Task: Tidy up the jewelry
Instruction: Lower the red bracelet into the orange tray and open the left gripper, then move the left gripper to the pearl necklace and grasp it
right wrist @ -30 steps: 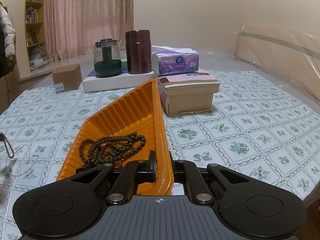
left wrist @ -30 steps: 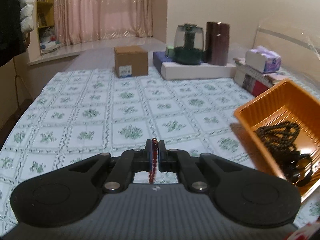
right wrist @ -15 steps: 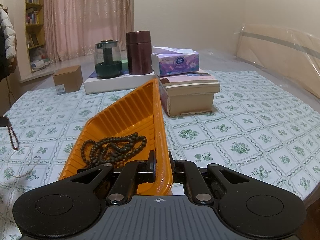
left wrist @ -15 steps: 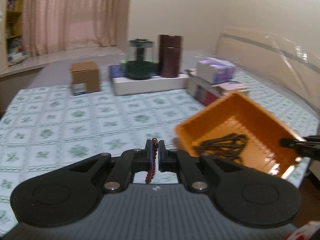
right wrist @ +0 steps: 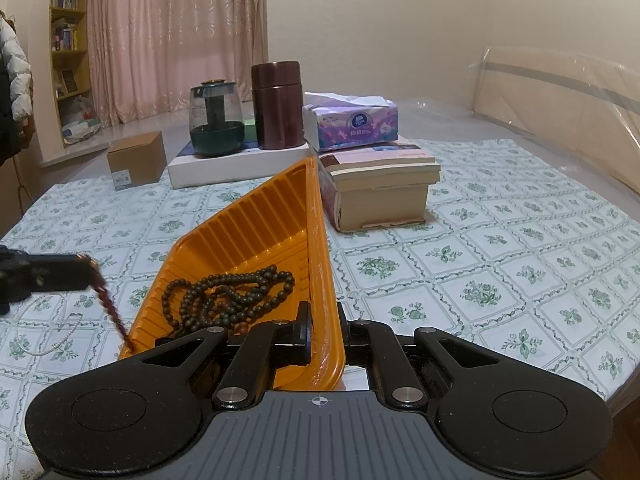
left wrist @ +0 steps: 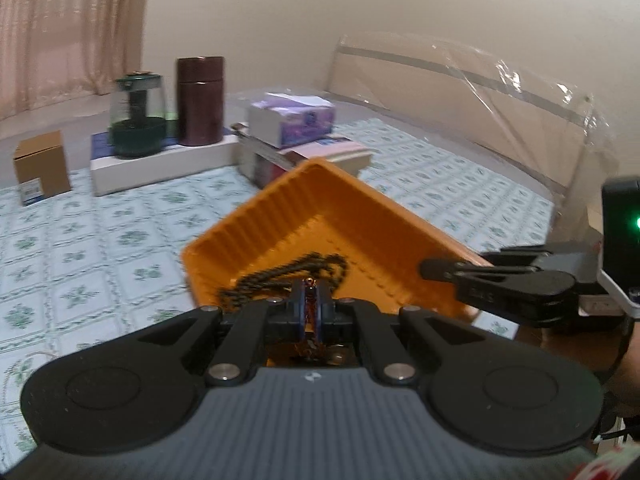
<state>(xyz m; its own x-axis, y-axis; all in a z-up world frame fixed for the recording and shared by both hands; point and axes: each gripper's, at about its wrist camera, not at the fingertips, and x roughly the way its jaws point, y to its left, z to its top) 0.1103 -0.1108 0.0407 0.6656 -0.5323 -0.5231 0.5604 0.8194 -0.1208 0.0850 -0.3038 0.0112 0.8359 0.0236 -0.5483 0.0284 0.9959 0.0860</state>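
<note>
red bead string (right wrist: 107, 304): pinched in left gripper (left wrist: 311, 309), hanging by orange tray's (right wrist: 256, 216) left edge | dark bead necklace (right wrist: 228, 294): lying in tray | right gripper (right wrist: 323, 334): clamped on tray's near rim | pearl necklace (right wrist: 48, 330): on flowered tablecloth (right wrist: 500, 248), left of tray

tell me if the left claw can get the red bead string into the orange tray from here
Probably yes. The left claw is shut on the red bead string, which hangs beside the orange tray's left rim; only the low rim lies between.
</note>
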